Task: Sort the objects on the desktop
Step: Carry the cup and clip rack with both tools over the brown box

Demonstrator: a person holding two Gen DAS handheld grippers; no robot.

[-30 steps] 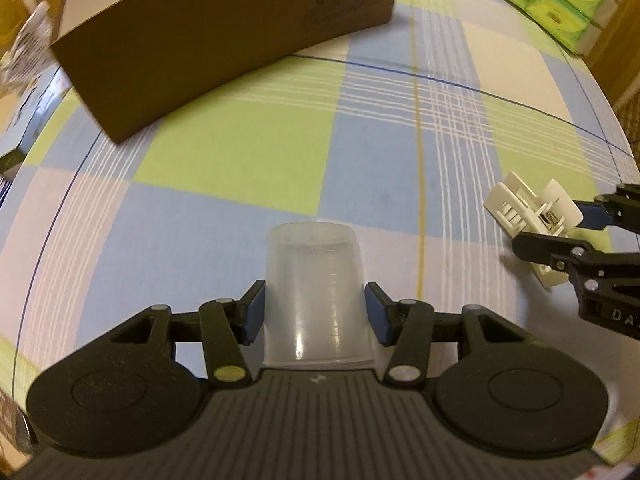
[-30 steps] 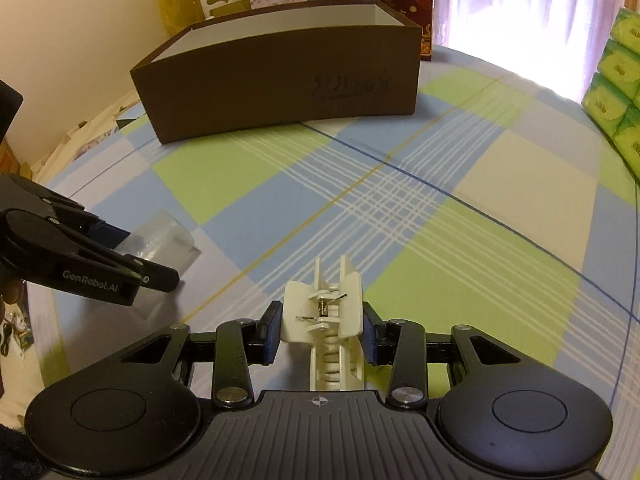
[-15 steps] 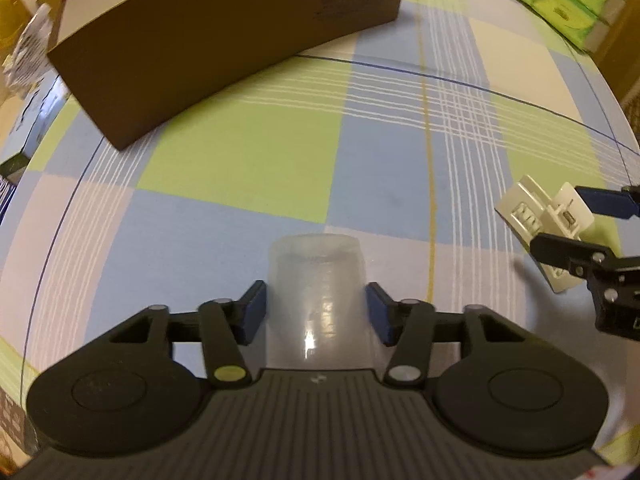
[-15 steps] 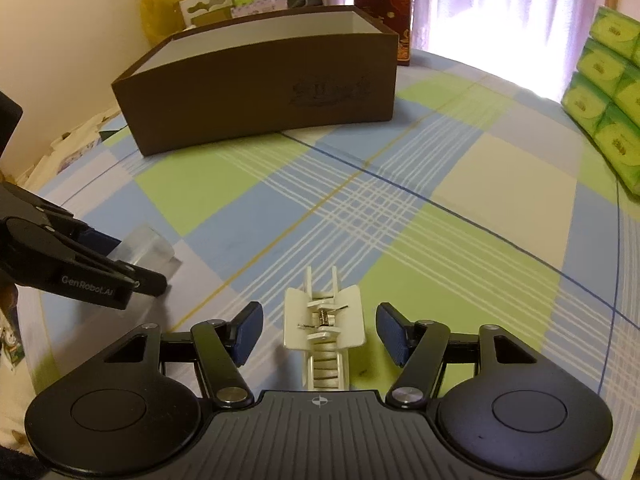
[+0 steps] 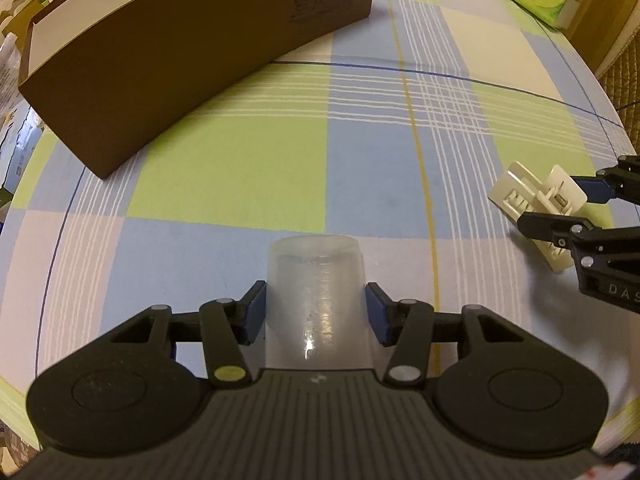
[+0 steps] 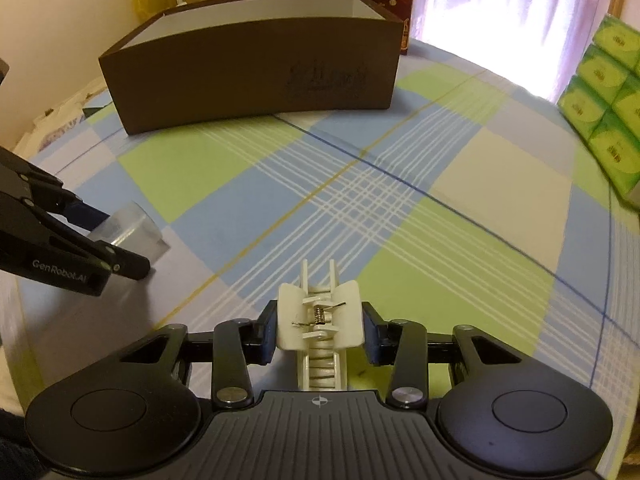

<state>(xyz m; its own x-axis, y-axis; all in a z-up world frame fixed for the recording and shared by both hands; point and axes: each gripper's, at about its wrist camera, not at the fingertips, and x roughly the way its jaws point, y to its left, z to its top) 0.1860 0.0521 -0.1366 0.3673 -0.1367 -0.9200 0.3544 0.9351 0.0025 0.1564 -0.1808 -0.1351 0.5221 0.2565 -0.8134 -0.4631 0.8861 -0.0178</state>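
A clear plastic cup [image 5: 316,280] lies with its base pointing away, and my left gripper [image 5: 316,312] is shut on it, blue pads pressed to both sides. The right wrist view shows the same cup [image 6: 134,228] at the far left in the left gripper [image 6: 116,240]. A white spring hair clip [image 6: 320,320] sits between the fingers of my right gripper [image 6: 320,332], which is shut on its two handles. From the left wrist the clip [image 5: 532,200] and right gripper [image 5: 564,210] show at the right edge, low over the plaid tablecloth [image 5: 240,168].
A long brown open box [image 6: 256,76] stands at the back of the table, also seen as the brown box [image 5: 180,60] at upper left. Green tissue packs [image 6: 608,108] are stacked at the right edge. Bags and cartons crowd behind the box.
Half a second ago the right gripper's fingers stood wide of the clip; now they have closed onto it. The left gripper keeps the cup and has shifted slightly toward the box.
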